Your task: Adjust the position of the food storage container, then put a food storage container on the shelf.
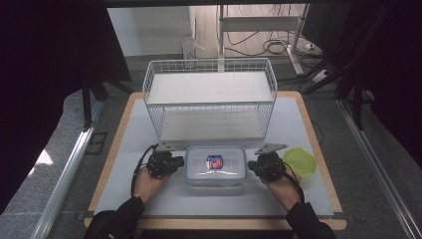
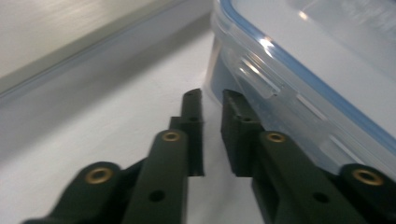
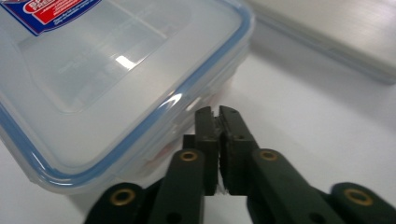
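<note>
We work at a table with a gripper in each hand, one at each short end of a clear plastic food container (image 1: 215,166) with a blue-edged snap lid and a red and blue label. It sits flat on the white table mat (image 1: 149,199), just in front of a white wire basket (image 1: 209,102).

The left gripper (image 2: 212,109) points at the container's left side latch; its fingers (image 2: 194,130) stand slightly apart with nothing between them. The right gripper (image 3: 217,116) sits at the right end, its fingers (image 3: 205,135) pressed almost together, empty, tips just beside the lid's edge.

We judge the risks this way: with jaws this narrow, neither gripper can take hold of the rim or a latch, so a push could simply slide the container across the smooth mat, toward the basket or into the green lid (image 1: 299,162) lying near its right end. Uneven pressure from the two sides could also twist it.

The mat covers a wooden-edged table. Beyond it we see grey floor, cables and a metal stand, with dark curtains at both sides.
</note>
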{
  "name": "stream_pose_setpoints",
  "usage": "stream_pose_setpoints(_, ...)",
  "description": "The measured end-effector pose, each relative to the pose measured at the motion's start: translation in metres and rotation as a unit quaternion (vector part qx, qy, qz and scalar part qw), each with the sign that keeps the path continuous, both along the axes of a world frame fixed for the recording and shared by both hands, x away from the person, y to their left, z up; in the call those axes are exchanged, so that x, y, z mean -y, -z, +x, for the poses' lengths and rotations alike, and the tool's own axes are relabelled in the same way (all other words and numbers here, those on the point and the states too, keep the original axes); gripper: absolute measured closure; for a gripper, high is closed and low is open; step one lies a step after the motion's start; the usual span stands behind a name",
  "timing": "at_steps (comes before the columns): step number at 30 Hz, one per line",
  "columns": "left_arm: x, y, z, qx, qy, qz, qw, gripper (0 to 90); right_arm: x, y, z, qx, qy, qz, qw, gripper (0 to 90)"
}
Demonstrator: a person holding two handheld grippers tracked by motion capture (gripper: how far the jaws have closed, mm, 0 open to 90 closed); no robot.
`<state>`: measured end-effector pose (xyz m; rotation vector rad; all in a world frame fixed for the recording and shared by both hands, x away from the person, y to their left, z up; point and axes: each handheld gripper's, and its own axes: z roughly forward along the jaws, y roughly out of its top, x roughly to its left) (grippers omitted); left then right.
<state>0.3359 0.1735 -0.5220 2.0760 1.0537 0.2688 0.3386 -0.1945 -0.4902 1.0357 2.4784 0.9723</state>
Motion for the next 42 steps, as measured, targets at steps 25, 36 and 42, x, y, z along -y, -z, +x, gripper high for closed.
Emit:
stream_pose_setpoints(25, -0.036, -0.008, -0.069, 0.054, 0.009, 0.029, 0.9981, 3.6, 0.032, -0.013, -0.038, 0.054, 0.007, 0.046, 0.9975, 22.5)
stream_pose_setpoints(36, -0.039, -0.006, -0.069, 0.079, 0.009, 0.013, 0.9968, 0.0, 0.034, -0.007, -0.035, 0.034, 0.000, 0.067, 0.9972, 11.4)
stream_pose_setpoints(42, -0.040, -0.006, -0.068, 0.070, 0.004, 0.016, 0.9975, 0.0, 0.033, -0.007, -0.033, 0.035, 0.003, 0.076, 0.9965, 5.8)
